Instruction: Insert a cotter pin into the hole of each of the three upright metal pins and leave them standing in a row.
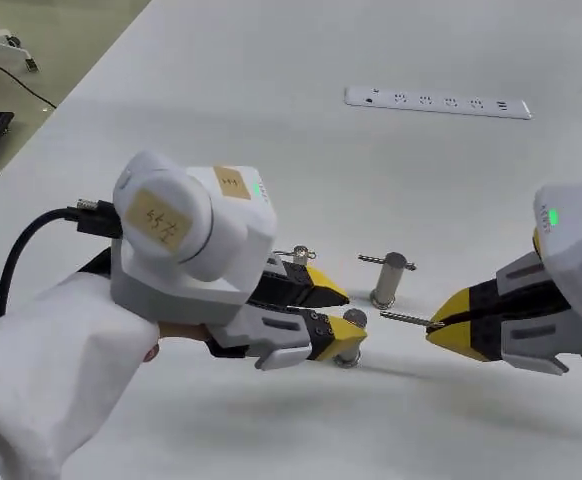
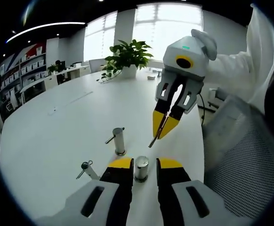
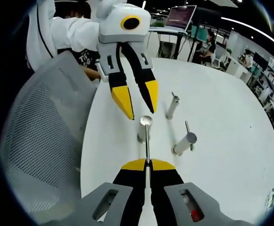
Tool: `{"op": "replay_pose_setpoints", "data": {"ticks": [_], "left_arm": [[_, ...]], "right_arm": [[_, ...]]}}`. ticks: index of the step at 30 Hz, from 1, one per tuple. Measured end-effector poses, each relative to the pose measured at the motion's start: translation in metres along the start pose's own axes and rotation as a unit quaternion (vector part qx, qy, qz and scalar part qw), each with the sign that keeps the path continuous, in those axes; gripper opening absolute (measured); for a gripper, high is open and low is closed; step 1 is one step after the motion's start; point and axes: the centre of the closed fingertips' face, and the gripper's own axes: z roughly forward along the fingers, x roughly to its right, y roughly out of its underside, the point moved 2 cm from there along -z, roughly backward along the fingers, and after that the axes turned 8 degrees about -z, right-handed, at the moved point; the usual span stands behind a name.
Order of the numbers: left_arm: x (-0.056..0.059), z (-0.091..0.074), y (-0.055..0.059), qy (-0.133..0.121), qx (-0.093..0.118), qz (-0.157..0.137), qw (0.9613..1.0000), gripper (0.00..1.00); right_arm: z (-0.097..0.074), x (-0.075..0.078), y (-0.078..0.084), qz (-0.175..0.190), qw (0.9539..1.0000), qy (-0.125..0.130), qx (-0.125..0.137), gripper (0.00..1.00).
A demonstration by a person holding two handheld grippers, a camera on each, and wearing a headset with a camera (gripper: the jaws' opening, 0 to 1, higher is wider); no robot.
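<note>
Three short metal pins stand on the white table [image 1: 271, 90]. The nearest pin [image 1: 351, 338] [image 2: 141, 168] [image 3: 144, 129] has a bare top and stands between the jaws of my open left gripper [image 1: 343, 312] [image 2: 145, 164] [image 3: 141, 113], with a small gap on each side. The middle pin [image 1: 386, 280] [image 2: 119, 141] carries a cotter pin across it. The far pin [image 1: 297, 256] [image 2: 88, 170] carries one with a ring. My right gripper [image 1: 437, 325] [image 2: 161, 134] [image 3: 147, 164] is shut on a loose cotter pin [image 1: 407, 319] [image 3: 147, 141], whose tip points at the nearest pin's head, just short of it.
A white power strip [image 1: 437, 102] lies at the far side of the table. A black cable [image 1: 31, 240] trails off the left gripper toward the table's left edge. A grey mesh chair [image 3: 43, 122] stands beside the table. A potted plant [image 2: 127, 54] sits far off.
</note>
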Motion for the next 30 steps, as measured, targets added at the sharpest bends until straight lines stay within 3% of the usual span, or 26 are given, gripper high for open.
{"op": "replay_pose_setpoints", "data": {"ticks": [5, 10, 30], "left_arm": [[-0.007, 0.003, 0.002, -0.009, -0.007, 0.001, 0.9999, 0.18], [-0.005, 0.006, 0.006, -0.003, -0.018, 0.003, 0.9998, 0.14], [-0.004, 0.007, 0.007, 0.003, -0.019, -0.004, 0.9998, 0.1]], "right_arm": [[0.005, 0.0, 0.003, -0.006, 0.9999, -0.007, -0.011, 0.0], [0.01, 0.0, 0.005, -0.011, 0.9997, -0.014, -0.019, 0.0], [0.016, 0.002, -0.002, -0.041, 0.9984, -0.03, -0.025, 0.0]]}}
